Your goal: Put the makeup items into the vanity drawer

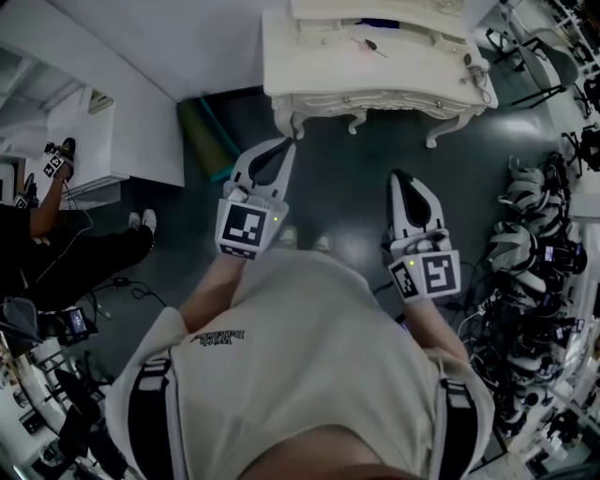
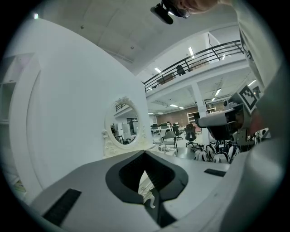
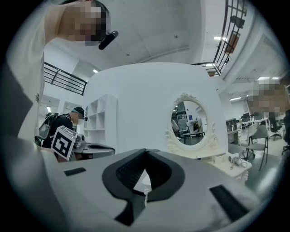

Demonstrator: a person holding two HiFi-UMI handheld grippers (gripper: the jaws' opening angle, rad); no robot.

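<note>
- Right now the L gripper has its jaws shut tip to tip and holds nothing. Only a carved vanity leg shows thru the loop btwn the pads.
- R gripper: jaws also closed and empty.
- Pose: the person holds both out in front of the chest, roughly level, pointing at the vanity. The L one aims at the vanity's front-left leg and the R one at the middle of its front. Neither touches it.
- Containers: can't tell from any view whether the vanity drawer is open.
- Small items lie on the vanity top, too small to name. Something blue sits nearer the vanity's back.
- Gripper views only: an oval mirror in a carved frame stands on the vanity. The head view doesn't show it.
- R gripper view: white shelves left of the vanity, w/ a person in a cap by them.
- L gripper view: office chairs beyond the vanity's right side.
- Head view only: a heap of white-and-black gear w/ cables, right of the vanity.
</note>
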